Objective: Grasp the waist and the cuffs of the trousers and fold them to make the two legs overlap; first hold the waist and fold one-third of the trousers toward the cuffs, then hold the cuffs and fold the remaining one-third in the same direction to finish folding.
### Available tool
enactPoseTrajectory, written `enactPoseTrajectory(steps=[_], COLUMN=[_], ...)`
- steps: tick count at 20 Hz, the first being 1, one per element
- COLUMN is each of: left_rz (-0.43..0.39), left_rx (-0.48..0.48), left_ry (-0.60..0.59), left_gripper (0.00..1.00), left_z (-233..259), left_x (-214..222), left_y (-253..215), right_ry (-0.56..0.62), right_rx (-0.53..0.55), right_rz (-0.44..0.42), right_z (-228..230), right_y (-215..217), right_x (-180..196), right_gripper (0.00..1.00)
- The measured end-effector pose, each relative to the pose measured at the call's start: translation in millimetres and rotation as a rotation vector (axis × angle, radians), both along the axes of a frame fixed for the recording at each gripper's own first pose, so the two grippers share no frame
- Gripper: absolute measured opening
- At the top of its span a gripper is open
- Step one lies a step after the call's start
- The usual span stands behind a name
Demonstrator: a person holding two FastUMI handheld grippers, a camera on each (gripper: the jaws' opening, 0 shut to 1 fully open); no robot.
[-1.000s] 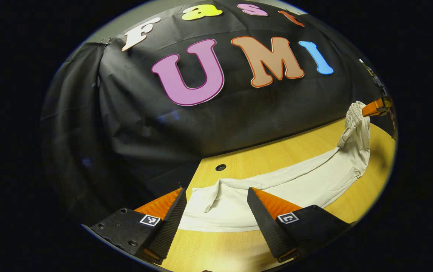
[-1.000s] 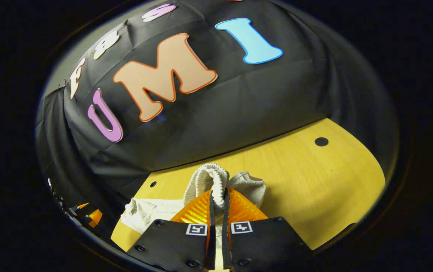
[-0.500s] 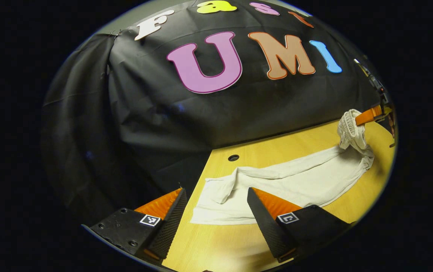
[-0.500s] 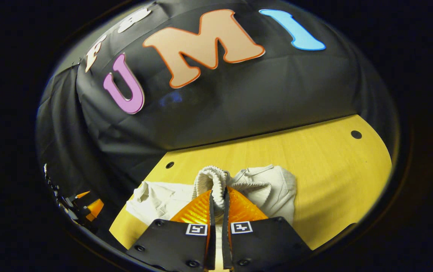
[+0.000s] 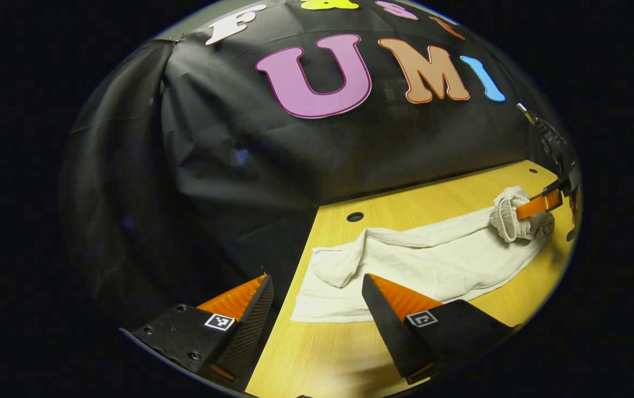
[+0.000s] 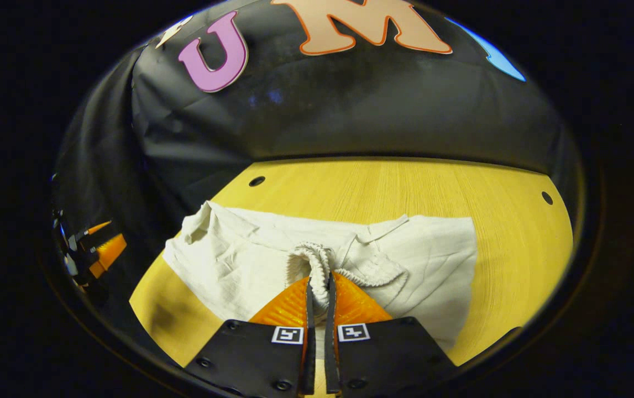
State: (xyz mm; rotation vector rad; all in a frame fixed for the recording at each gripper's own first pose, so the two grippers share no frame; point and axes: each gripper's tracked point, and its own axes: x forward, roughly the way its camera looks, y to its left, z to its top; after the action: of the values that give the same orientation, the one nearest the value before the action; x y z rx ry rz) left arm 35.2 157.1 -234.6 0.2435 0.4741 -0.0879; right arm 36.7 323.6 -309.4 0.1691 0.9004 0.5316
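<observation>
Cream trousers [image 5: 422, 265] lie stretched across the yellow wooden table [image 5: 322, 359]. Their cuff end, with one corner flipped over, is just ahead of my left gripper [image 5: 317, 284], which hovers open near the table's left edge with nothing between its fingers. My right gripper [image 6: 318, 284] is shut on the ribbed elastic waist [image 6: 308, 260], holding it low over the trouser fabric [image 6: 239, 260]. In the left gripper view, the right gripper [image 5: 540, 203] sits at the far right with the bunched waist [image 5: 507, 215] in it. The left gripper [image 6: 95, 249] appears at the left edge of the right gripper view.
The table has small round holes [image 5: 355, 216] [image 6: 256, 181] [image 6: 546, 197] near its back edge. The black cloth wall [image 5: 294, 149] runs behind the table. Bare wood [image 6: 405, 188] lies beyond the trousers toward the wall.
My right gripper has lowered the waist from up in the air down onto the trousers. The fabric has settled flatter on the table. My left gripper stayed open and drew back slightly.
</observation>
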Motion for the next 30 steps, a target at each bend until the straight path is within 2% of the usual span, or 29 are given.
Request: enactPoseTrajectory(steps=[1, 2, 3, 5, 8, 9, 10, 11, 13, 14, 15, 17, 18, 20, 25, 30], left_rz=[-0.004, -0.008, -0.011, -0.012, -0.02, -0.024, -0.028, -0.03, -0.033, -0.035, -0.037, -0.023, -0.017, -0.014, 0.031, 0.042], left_rx=[-0.002, -0.006, -0.012, -0.025, -0.048, -0.054, -0.061, -0.069, -0.1, -0.124, -0.148, -0.175, -0.182, -0.181, -0.21, -0.234], left_ry=[0.002, 0.006, 0.008, 0.023, 0.045, 0.048, 0.05, 0.054, 0.069, 0.078, 0.096, 0.128, 0.146, 0.177, 0.258, 0.34], left_gripper=[0.96, 0.96, 0.96, 0.96, 0.96, 0.96, 0.96, 0.96, 0.96, 0.96, 0.96, 0.96, 0.96, 0.96, 0.96, 0.97], left_z=[-2.5, -5.0, -8.0, -17.9, -27.6, -30.0, -34.2, -38.3, -46.5, -52.3, -59.3, -74.9, -82.9, -99.6, -138.6, -165.8], left_x=[2.6, 4.7, 7.0, 13.6, 20.1, 21.6, 27.3, 34.2, 44.6, 48.5, 52.4, 64.2, 67.3, 74.7, 87.6, 80.4], left_y=[2.0, 3.9, 5.2, 7.0, 4.9, 4.8, 2.4, 1.1, -0.6, -0.7, -1.4, 1.0, 4.2, 10.6, 21.1, 23.8], right_ry=[0.02, 0.033, 0.052, 0.049, 0.005, -0.009, -0.019, -0.026, -0.035, -0.038, -0.04, -0.037, -0.036, -0.03, -0.02, -0.015], right_rx=[-0.005, 0.002, 0.04, 0.081, 0.075, 0.07, 0.078, 0.09, 0.11, 0.11, 0.107, 0.093, 0.082, 0.06, 0.014, 0.01], right_rz=[0.012, 0.023, 0.044, 0.069, 0.086, 0.078, 0.065, 0.045, -0.005, -0.03, -0.055, -0.099, -0.117, -0.148, -0.184, -0.189], right_z=[4.8, 8.3, 17.3, 28.3, 49.0, 56.7, 65.5, 76.1, 87.7, 91.2, 91.9, 91.9, 91.3, 88.1, 82.2, 82.5], right_y=[1.3, 1.3, 3.3, 0.2, -26.9, -36.0, -45.0, -53.3, -73.2, -84.7, -91.6, -108.0, -117.4, -134.9, -159.8, -159.7], right_x=[0.8, 2.8, 2.4, 4.1, 9.1, 6.6, 6.0, 2.6, 1.1, 1.2, 1.1, 2.1, 1.4, -5.8, -15.5, -17.0], right_gripper=[0.11, 0.19, 0.2, 0.46, 0.98, 0.92, 0.92, 0.96, 0.97, 0.92, 0.96, 0.96, 0.92, 0.92, 0.92, 0.92])
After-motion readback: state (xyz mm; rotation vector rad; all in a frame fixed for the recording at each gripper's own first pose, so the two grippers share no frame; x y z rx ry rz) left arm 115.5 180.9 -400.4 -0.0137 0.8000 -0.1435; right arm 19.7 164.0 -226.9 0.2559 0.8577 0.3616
